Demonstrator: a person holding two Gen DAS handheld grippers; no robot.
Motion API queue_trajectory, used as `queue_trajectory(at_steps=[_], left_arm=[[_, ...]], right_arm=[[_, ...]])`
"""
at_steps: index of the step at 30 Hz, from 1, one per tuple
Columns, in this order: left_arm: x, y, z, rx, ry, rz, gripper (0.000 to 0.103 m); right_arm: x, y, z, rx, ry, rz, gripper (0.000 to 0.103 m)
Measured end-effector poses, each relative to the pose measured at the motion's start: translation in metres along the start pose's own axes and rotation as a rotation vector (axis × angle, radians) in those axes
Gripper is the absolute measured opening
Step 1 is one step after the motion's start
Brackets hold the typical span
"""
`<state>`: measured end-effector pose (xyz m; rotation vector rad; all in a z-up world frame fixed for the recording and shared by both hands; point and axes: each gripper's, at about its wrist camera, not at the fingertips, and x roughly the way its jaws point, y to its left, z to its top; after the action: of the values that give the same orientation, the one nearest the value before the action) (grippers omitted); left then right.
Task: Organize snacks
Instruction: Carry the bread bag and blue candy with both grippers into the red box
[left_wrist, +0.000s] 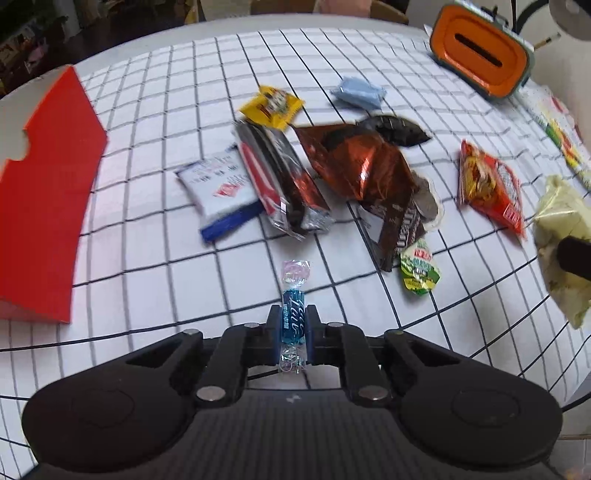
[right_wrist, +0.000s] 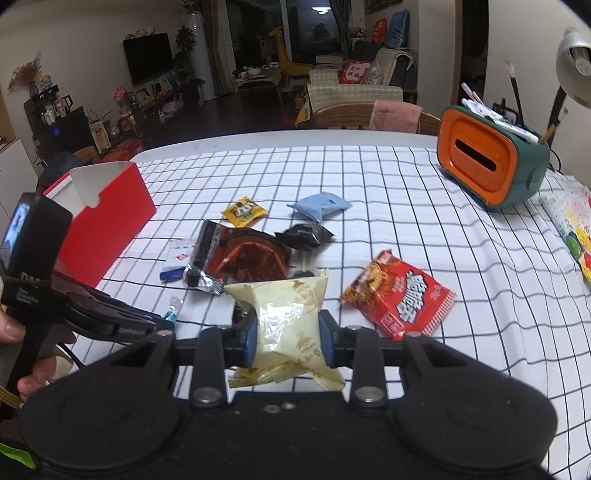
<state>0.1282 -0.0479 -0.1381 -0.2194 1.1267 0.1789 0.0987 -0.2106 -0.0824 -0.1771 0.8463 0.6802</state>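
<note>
My left gripper (left_wrist: 293, 319) is shut on a small blue twist-wrapped candy (left_wrist: 293, 314), held above the checked tablecloth (left_wrist: 155, 229). My right gripper (right_wrist: 288, 332) is shut on a pale yellow snack packet (right_wrist: 286, 325), lifted off the cloth; the packet also shows at the right edge of the left wrist view (left_wrist: 563, 240). An open red box (right_wrist: 105, 218) stands at the left, also seen in the left wrist view (left_wrist: 48, 192). Loose snacks lie mid-table: a brown foil bag (left_wrist: 354, 162), a black-and-red pack (left_wrist: 280, 177), a red noodle packet (right_wrist: 399, 295).
A white-and-blue packet (left_wrist: 218, 184), a yellow packet (left_wrist: 271, 107), a light blue packet (left_wrist: 358, 92) and a green sachet (left_wrist: 419, 271) lie on the cloth. An orange-and-green tissue box (right_wrist: 487, 162) stands at the back right. A colourful bag (right_wrist: 572, 229) lies at the right edge.
</note>
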Motion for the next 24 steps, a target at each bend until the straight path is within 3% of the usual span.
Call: queue_trajectory(at_steps=[10, 24], left_arm=[[-0.066, 0.057, 0.009, -0.076, -0.101, -0.011, 0.012], [-0.127, 0.166, 0.021, -0.131, -0.194, 0.052, 0.012]], right_arm=[[-0.002, 0.057, 0.038, -0.071, -0.041, 0.042, 0.033], [0.029, 0.182, 0.094, -0.183, -0.061, 0.132, 0.032]])
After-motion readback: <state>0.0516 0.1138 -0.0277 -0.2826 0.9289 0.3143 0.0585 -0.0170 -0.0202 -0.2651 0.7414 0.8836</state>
